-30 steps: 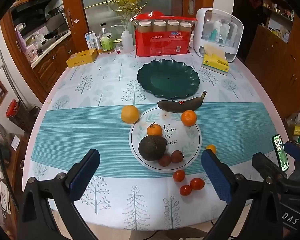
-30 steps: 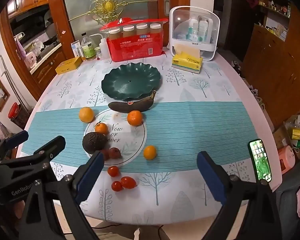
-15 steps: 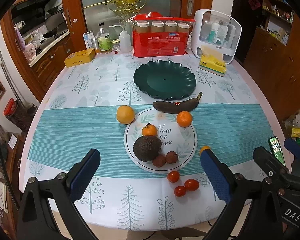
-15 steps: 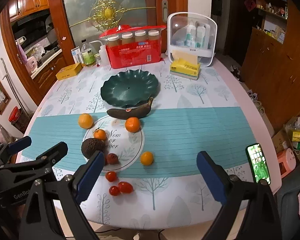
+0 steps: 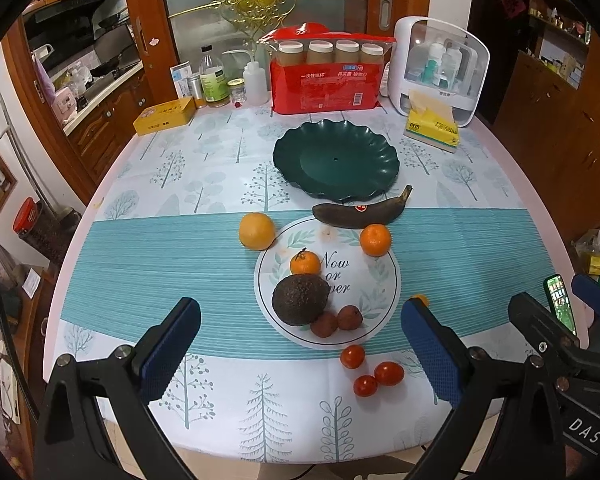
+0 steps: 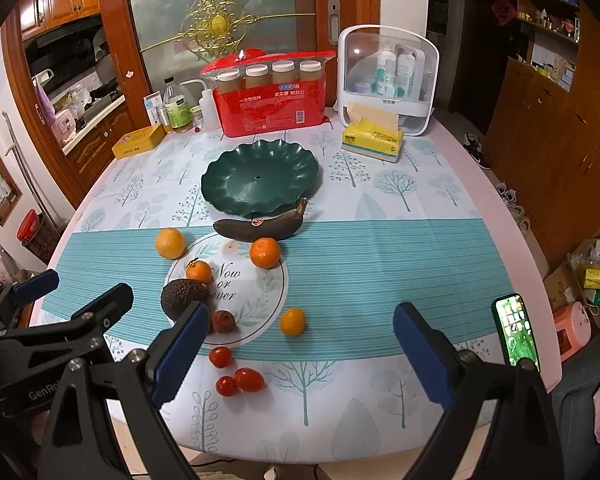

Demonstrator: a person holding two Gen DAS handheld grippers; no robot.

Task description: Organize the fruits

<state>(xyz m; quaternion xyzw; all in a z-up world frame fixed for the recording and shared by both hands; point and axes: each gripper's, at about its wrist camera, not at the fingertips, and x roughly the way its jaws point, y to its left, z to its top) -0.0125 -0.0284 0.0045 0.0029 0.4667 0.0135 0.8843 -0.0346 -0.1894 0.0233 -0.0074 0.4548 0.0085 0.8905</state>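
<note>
Across the table (image 5: pixel 160 264) both grippers have drawn back slightly, left gripper (image 5: pixel 300 344) and right gripper (image 6: pixel 300 344) jaws spread wide and empty, every fruit untouched and the green plate (image 5: pixel 336 158) bare.

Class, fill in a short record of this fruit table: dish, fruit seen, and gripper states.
dish: green plate, nothing on it
beside the plate: dark banana
on the round mat: avocado
near table edge: three cherry tomatoes
left hand-held gripper: open, holding nothing
right hand-held gripper: open, holding nothing
</note>
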